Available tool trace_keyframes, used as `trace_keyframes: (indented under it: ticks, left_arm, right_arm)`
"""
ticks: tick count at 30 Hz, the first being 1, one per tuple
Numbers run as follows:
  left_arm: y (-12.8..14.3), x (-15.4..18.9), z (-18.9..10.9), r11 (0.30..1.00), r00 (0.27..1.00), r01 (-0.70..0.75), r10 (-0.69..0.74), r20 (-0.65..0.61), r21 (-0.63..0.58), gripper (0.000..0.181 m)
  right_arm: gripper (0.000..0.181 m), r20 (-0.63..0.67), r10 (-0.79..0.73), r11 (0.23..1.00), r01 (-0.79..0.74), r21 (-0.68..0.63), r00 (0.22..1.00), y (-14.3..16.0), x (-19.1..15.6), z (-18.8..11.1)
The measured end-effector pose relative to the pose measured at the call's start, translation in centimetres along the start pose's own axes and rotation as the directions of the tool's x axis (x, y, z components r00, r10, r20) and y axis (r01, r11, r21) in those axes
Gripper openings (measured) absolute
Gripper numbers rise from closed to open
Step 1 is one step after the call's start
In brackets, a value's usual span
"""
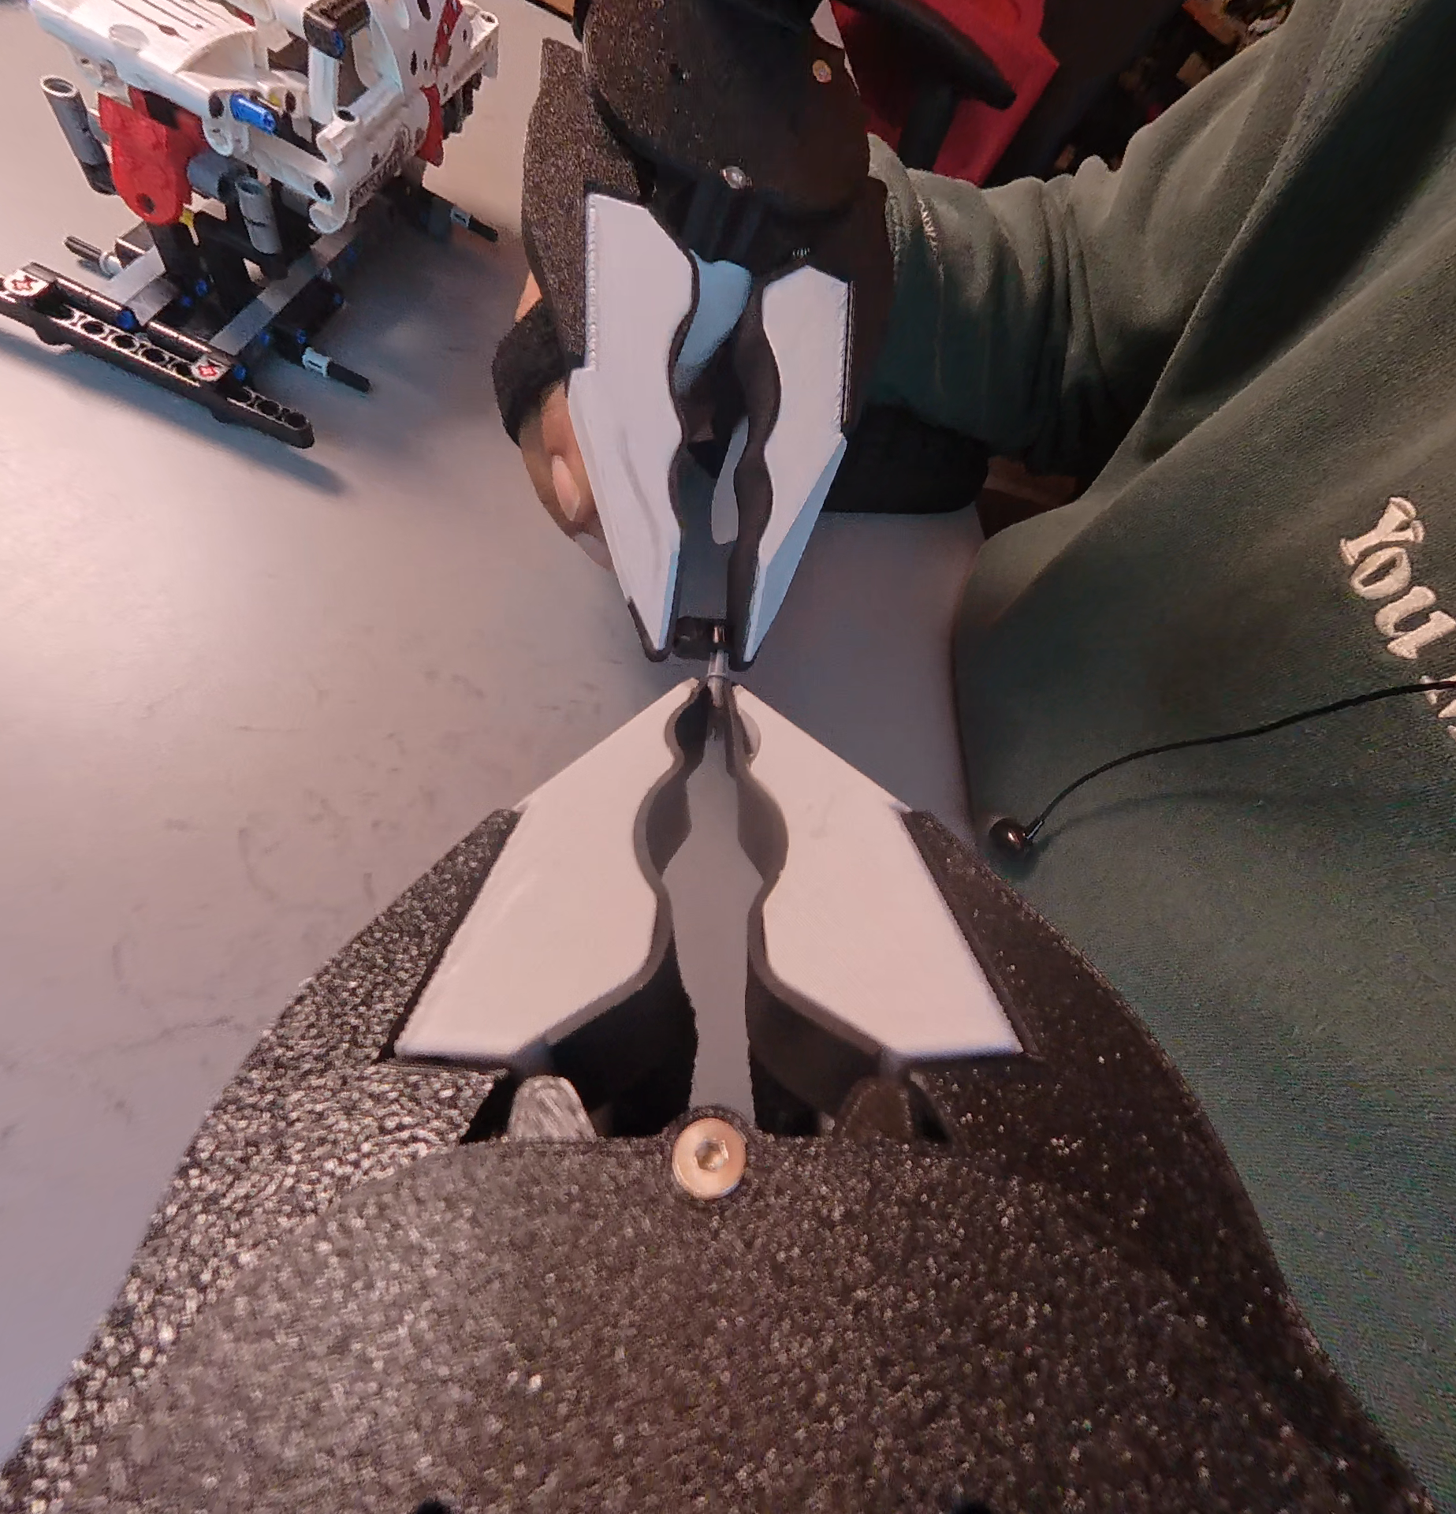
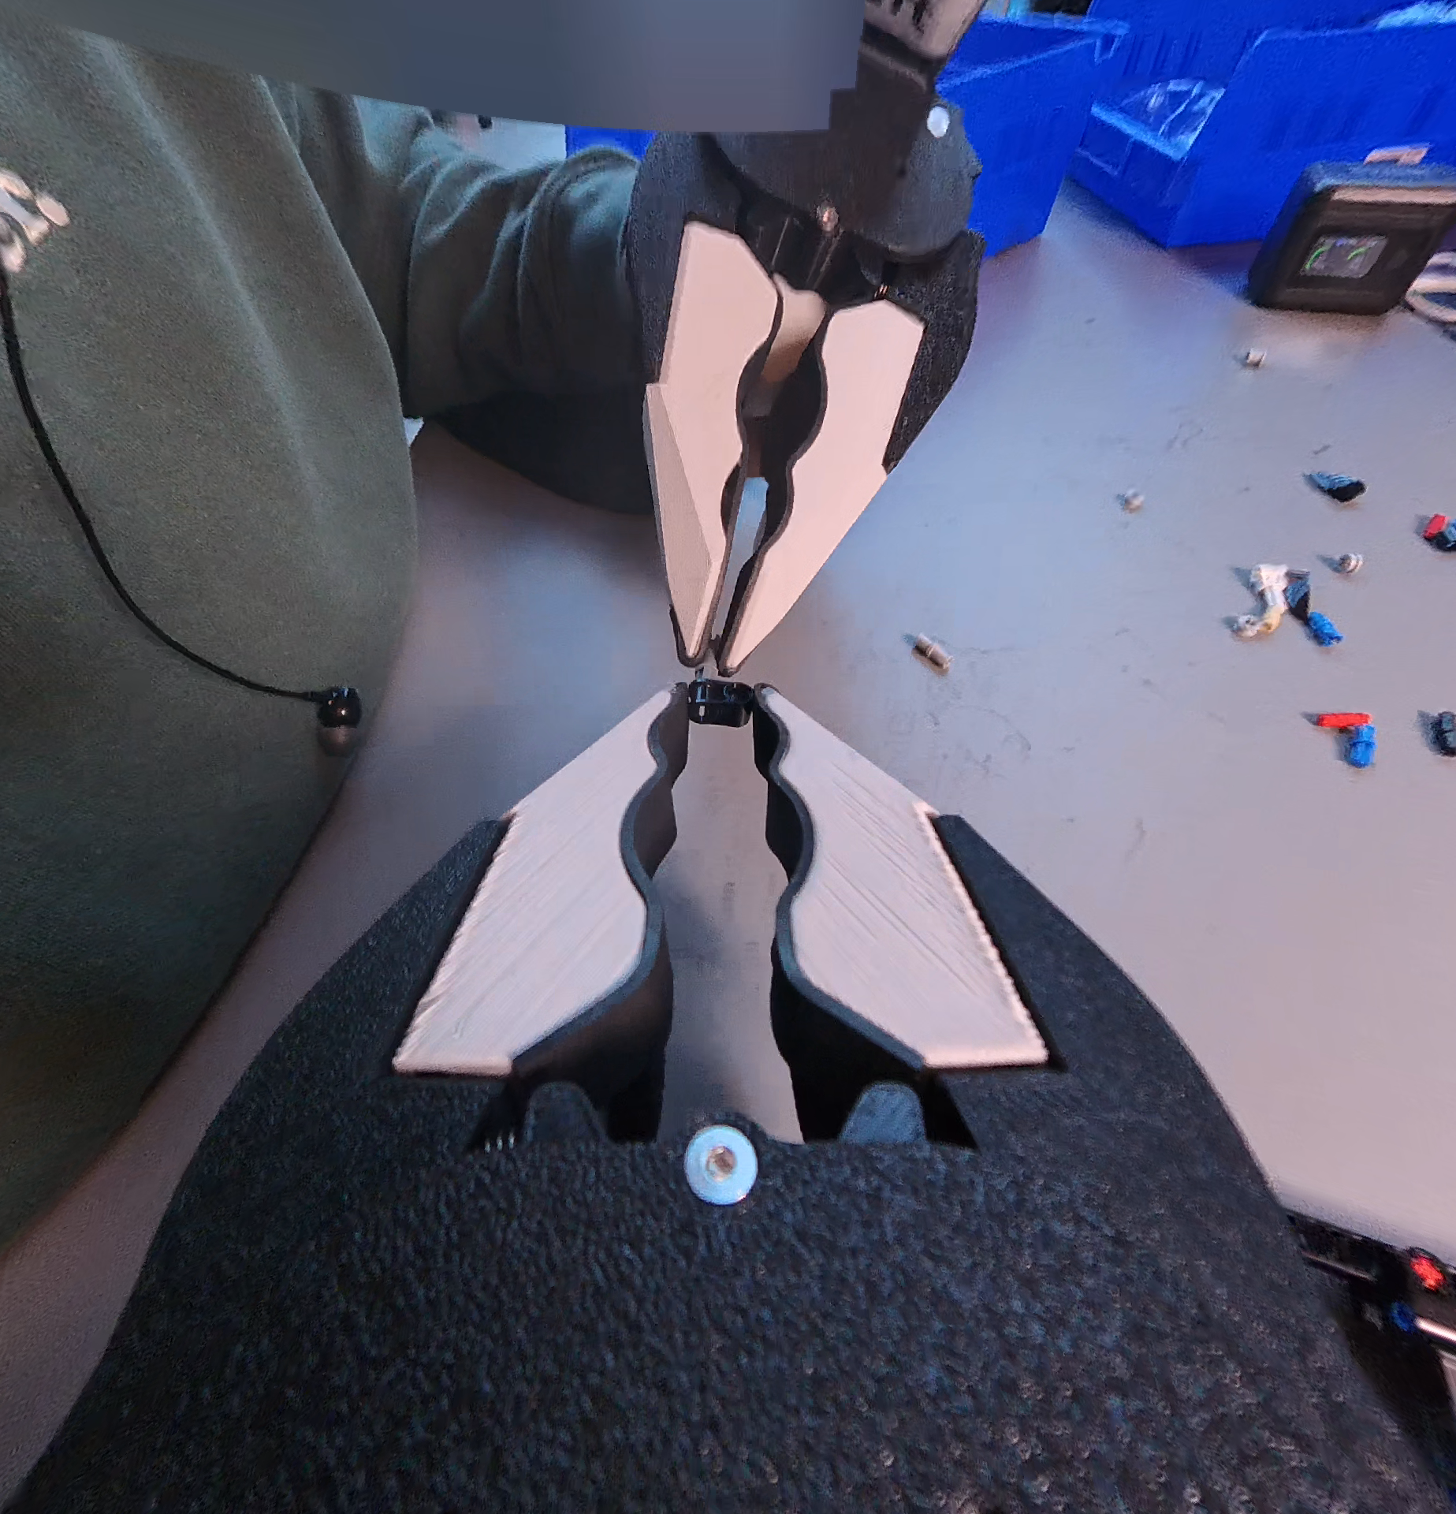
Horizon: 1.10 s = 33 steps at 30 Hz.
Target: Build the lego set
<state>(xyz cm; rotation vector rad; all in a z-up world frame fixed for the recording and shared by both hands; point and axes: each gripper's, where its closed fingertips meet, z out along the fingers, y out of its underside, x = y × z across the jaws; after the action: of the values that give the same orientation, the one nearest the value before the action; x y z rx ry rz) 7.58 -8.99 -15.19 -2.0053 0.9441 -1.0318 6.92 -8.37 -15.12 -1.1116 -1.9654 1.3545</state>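
My two grippers meet tip to tip above the grey table. My left gripper [image 1: 714,695] is shut on a thin grey pin [image 1: 713,668]; it also shows in the right wrist view [image 2: 708,655]. My right gripper [image 2: 718,698] is shut on a small black connector piece [image 2: 714,706]; it also shows in the left wrist view [image 1: 700,651]. The pin's end touches or enters the black piece [image 1: 693,637]; I cannot tell which. The partly built white, red and black lego model [image 1: 241,164] stands at the far left of the table.
Several loose small lego pieces [image 2: 1330,623] lie on the table [image 2: 1035,819] to the right. Blue bins [image 2: 1281,123] and a black device with a screen [image 2: 1355,246] stand behind them. A person's green-sleeved body [image 1: 1240,737] is close beside the grippers. My left and right fingertips are right by each other.
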Motion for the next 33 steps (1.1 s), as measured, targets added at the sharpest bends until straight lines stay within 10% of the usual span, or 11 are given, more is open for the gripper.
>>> trace_keyframes:
  ticks: [11, 18, 33]
  left_arm:
    - [-1.3, 0.9, 1.2, 1.0, 1.0, -0.009, 0.009, -0.012, 0.029, 0.0]
    - [-3.3, -2.4, -4.1, 0.977, 0.989, 0.014, -0.045, 0.143, 0.211, 0.002]
    - [-2.5, -1.5, -2.3, 0.953, 0.979, 0.202, -0.193, -0.061, 0.227, 0.005]
  right_arm:
    - [0.014, -0.005, -0.041, 0.996, 0.04, -0.083, 0.999, 0.5, -0.8, 2.9]
    - [0.014, -0.139, -0.043, 0.998, 0.037, -0.048, 0.989, 0.1, 1.9, 1.2]
    - [0.015, -0.393, -0.357, 0.933, 0.339, -0.118, 0.847, -2.5, 3.2, -0.3]
